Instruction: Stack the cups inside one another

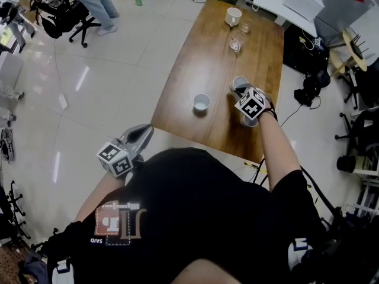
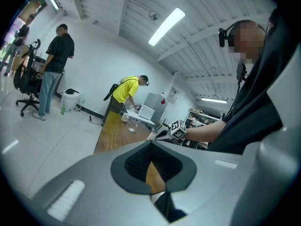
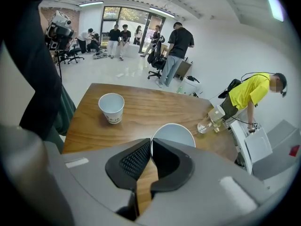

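Stacking is judged to be at its first step, since no cup is seen nested in another. The right hand-held gripper (image 3: 151, 142) is narrowed onto the near rim of a white paper cup (image 3: 173, 132), the thin wall being pinched between its jaws. In the head view this cup (image 1: 240, 85) is found over the right side of the wooden worktop (image 1: 201, 52). Whether its base is clear of the wood cannot be told. A second white paper cup (image 1: 201, 102) is left upright and empty near the middle of the worktop, well apart from the held one, and is taken as the likely receiver. A third white cup (image 1: 233, 16) is seen at the far end, near two clear glasses (image 1: 237, 44). The left hand-held gripper (image 2: 151, 145) is held off the near edge of the worktop, its jaws drawn together with nothing between them. The held cup remains to be carried over and lowered into another, and the remaining cup is then to be added to the stack.
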`<state>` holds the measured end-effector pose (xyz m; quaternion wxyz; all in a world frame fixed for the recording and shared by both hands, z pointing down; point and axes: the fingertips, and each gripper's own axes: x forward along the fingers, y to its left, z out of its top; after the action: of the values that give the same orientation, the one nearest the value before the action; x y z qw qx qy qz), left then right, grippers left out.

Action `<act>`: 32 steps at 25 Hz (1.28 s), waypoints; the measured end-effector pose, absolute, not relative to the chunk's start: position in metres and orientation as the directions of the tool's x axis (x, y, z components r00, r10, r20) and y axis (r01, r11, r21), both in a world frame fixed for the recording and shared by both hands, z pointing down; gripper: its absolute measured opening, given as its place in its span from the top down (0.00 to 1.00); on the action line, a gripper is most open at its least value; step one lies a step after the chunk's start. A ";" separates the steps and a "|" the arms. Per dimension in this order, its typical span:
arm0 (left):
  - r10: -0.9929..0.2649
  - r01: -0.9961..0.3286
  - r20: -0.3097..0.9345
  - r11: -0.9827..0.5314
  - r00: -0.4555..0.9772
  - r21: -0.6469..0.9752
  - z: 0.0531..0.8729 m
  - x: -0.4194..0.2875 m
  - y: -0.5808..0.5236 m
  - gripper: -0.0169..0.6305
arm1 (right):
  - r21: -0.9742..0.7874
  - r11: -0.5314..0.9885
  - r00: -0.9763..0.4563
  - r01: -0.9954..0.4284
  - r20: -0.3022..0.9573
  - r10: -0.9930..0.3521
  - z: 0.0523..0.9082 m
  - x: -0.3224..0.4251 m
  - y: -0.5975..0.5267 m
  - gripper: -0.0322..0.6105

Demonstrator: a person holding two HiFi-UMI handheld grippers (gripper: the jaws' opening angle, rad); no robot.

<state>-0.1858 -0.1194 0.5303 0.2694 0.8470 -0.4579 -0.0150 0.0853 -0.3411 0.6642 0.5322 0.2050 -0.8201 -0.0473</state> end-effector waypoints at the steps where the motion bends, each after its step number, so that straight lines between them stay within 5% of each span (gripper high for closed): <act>1: -0.781 -0.762 0.215 -0.443 0.587 0.472 0.529 -0.183 -0.121 0.97 | 0.298 0.910 -0.355 -0.287 0.849 -0.390 0.658 0.086 -0.339 0.90; 17: -0.676 -0.646 0.148 -0.583 0.722 0.492 0.525 -0.112 -0.152 0.97 | 0.320 0.893 -0.374 -0.316 0.823 -0.427 0.571 0.148 -0.284 0.90; 32: -0.645 -0.617 0.143 -0.607 0.751 0.501 0.527 -0.093 -0.159 0.97 | 0.228 0.932 -0.273 -0.282 0.912 -0.306 0.651 0.181 -0.223 0.89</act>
<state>-0.0932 -0.1586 0.5270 0.2695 0.8959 -0.3521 -0.0260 0.1813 -0.2228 0.6509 0.5742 0.1842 -0.7976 -0.0105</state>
